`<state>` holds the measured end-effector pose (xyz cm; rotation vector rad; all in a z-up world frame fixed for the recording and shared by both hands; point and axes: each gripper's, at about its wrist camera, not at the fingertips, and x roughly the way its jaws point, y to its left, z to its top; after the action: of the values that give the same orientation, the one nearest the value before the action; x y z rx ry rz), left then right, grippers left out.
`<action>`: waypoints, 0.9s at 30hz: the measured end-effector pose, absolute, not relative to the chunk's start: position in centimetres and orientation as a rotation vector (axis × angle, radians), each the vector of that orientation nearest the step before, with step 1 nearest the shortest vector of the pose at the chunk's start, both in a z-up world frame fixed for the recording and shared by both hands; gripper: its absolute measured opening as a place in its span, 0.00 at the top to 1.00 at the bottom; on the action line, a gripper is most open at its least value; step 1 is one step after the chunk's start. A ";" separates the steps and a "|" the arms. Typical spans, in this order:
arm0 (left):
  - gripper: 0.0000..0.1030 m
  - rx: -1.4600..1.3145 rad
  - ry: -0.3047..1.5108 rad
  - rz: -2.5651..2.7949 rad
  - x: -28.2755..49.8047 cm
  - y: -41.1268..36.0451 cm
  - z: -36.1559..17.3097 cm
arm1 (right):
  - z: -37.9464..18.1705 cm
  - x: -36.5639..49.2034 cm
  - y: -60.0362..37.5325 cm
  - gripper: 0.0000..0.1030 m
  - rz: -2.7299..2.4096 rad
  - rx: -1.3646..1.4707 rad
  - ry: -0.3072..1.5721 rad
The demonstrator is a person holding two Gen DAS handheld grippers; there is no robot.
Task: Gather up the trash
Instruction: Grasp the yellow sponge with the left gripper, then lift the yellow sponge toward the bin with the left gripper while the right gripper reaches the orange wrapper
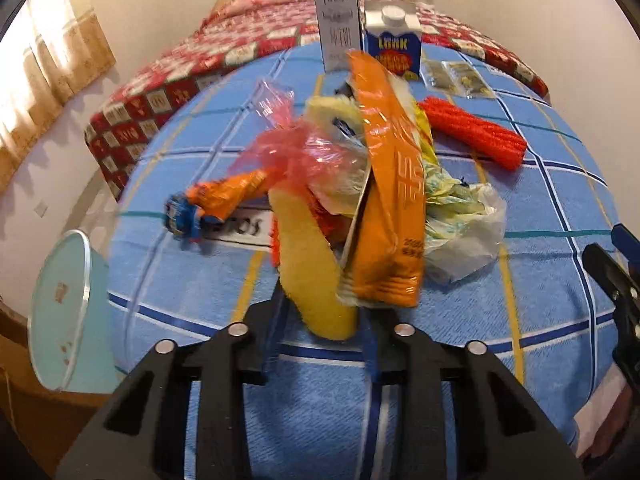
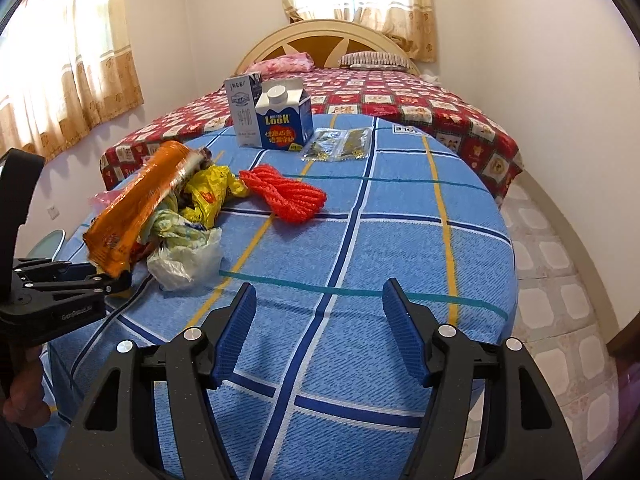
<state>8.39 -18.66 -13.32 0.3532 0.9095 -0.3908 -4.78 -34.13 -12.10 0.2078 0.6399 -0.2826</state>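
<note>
Left wrist view: the left tool [image 1: 326, 322] is closed on a bundle of trash [image 1: 360, 208], lifted over the blue checked bed cover [image 1: 540, 264]. The bundle holds an orange wrapper [image 1: 394, 184], a yellow piece, pink film and a pale plastic bag [image 1: 468, 236]. Just right of the bundle, a coil of red cord [image 1: 476, 132] lies on the cover. Behind the bundle stand a grey carton [image 1: 338, 28] and a blue carton [image 1: 394, 44], touching side by side; small clear packets [image 1: 456, 76] lie just right of the blue carton. A round glass stool [image 1: 64, 312] sits left of the bundle, beside the bed. The view is blurred around the bundle.

Right wrist view: the right tool [image 2: 320, 336] hovers over the blue cover [image 2: 400, 248] with its blue pads [image 2: 236, 332] wide apart and nothing between them. The left tool [image 2: 116, 280], far left, grips the orange wrapper [image 2: 136, 208], well left of the right tool. Right of the bundle lies the red cord [image 2: 284, 194]. Beyond it stand the two cartons [image 2: 284, 122] and the packets [image 2: 340, 144].
</note>
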 end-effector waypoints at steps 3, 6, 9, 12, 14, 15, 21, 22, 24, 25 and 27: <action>0.74 0.363 0.880 -0.415 7.5 -17.3 -11.9 | -12.0 -5.0 -34.3 0.37 -0.286 0.218 0.632; 0.74 0.371 0.844 -0.423 6.6 -15.5 -10.4 | -12.0 -5.0 -34.3 0.37 -0.285 0.223 0.632; 0.74 0.364 0.819 -0.418 5.9 -13.3 -9.4 | -12.0 -4.9 -33.9 0.37 -0.277 0.220 0.636; 0.74 0.347 0.814 -0.409 5.9 -11.7 -8.9 | -11.8 -4.7 -33.4 0.37 -0.266 0.219 0.635; 0.74 0.337 0.804 -0.403 6.0 -10.7 -8.6 | -11.5 -4.5 -32.9 0.37 -0.254 0.218 0.632; 0.74 0.338 0.800 -0.392 6.1 -10.2 -8.6 | -11.3 -4.3 -32.5 0.37 -0.249 0.213 0.630; 0.74 0.363 0.779 -0.286 7.3 -8.2 -8.6 | -9.7 -1.6 -28.3 0.37 -0.172 0.186 0.615; 0.74 0.366 0.776 -0.269 7.4 -7.9 -8.7 | -9.4 -1.0 -27.4 0.37 -0.158 0.179 0.613; 0.74 0.360 0.783 -0.251 7.9 -7.0 -8.7 | -9.2 0.1 -26.2 0.37 -0.142 0.166 0.620; 0.74 0.360 0.784 -0.242 8.0 -6.6 -8.7 | -9.1 0.7 -25.7 0.37 -0.135 0.166 0.622; 0.74 0.355 0.791 -0.219 8.4 -5.5 -8.8 | -8.9 1.7 -25.0 0.37 -0.125 0.189 0.629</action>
<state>8.42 -5.54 -8.82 0.3547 0.7908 -0.2189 1.72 -25.05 -8.87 0.1890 0.6287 -0.1251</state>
